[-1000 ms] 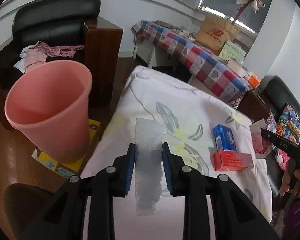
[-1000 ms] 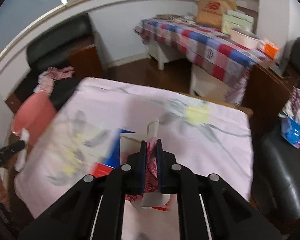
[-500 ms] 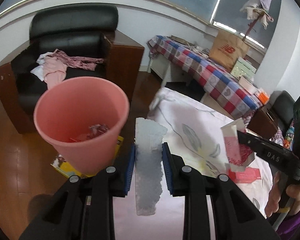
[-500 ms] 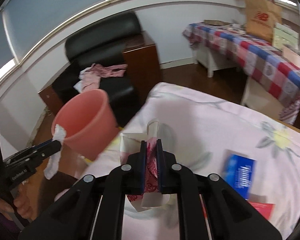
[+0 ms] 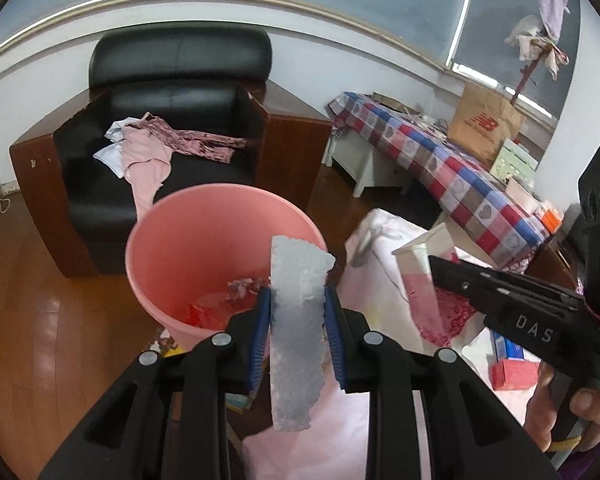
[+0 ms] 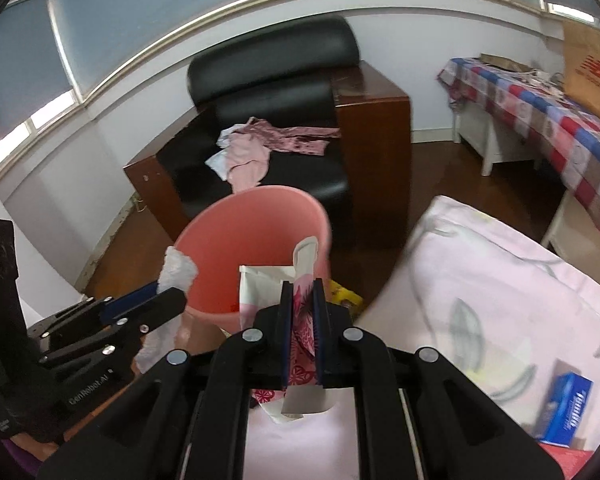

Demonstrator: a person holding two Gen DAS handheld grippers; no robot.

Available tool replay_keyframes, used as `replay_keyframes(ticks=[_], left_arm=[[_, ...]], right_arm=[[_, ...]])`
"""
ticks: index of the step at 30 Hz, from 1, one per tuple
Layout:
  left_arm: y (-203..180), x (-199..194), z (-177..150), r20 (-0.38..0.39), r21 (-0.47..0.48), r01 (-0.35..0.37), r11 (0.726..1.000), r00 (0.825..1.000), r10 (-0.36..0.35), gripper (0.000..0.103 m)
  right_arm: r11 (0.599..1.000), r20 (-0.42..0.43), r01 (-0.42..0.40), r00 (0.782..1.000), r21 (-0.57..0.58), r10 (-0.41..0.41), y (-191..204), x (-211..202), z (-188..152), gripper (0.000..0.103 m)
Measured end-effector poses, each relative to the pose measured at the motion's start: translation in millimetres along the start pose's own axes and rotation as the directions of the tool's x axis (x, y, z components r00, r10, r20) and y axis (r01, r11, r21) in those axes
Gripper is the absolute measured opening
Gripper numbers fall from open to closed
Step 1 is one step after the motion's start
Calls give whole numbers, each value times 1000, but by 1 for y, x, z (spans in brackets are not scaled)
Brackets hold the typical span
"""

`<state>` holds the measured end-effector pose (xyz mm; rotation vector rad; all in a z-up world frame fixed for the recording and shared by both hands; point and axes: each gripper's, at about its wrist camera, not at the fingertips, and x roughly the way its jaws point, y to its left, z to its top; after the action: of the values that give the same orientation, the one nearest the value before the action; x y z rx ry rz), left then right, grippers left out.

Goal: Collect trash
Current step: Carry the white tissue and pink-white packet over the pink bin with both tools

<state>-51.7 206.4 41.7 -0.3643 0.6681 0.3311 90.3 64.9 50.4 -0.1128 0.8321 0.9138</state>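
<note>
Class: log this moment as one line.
left gripper: shut on bubble-wrap strip | right gripper: shut on pink paper bag | pink bin: holds trash

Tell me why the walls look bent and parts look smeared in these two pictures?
Both views: fisheye lenses bow the window frame and darken the corners. Left wrist view: fairly sharp on the bubble wrap strip and pink bin; daylight from the windows, soft shadows. Right wrist view: motion blur smears the flowered tablecloth and blue box, while the gripped pink paper bag stays crisp.
</note>
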Motion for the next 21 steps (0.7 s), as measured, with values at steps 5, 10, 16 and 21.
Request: replay_keyframes(ticks=[5, 10, 16, 21], left_arm=[[30, 7, 16, 5, -16, -29, 999, 1000, 30, 26], [62, 24, 34, -13, -38, -64, 997, 998, 64, 26], [85, 55, 52, -52, -48, -66, 997, 997, 63, 26], [95, 84, 58, -91, -55, -73, 996, 993, 68, 26]], right_arm=[[999, -23, -29, 999, -18, 29, 20, 27, 12, 9], [998, -49, -53, 997, -26, 51, 33, 58, 22, 9], [997, -84, -68, 994, -37, 65, 42, 97, 36, 9], [996, -138, -80, 988, -35, 75, 49, 137, 43, 9]])
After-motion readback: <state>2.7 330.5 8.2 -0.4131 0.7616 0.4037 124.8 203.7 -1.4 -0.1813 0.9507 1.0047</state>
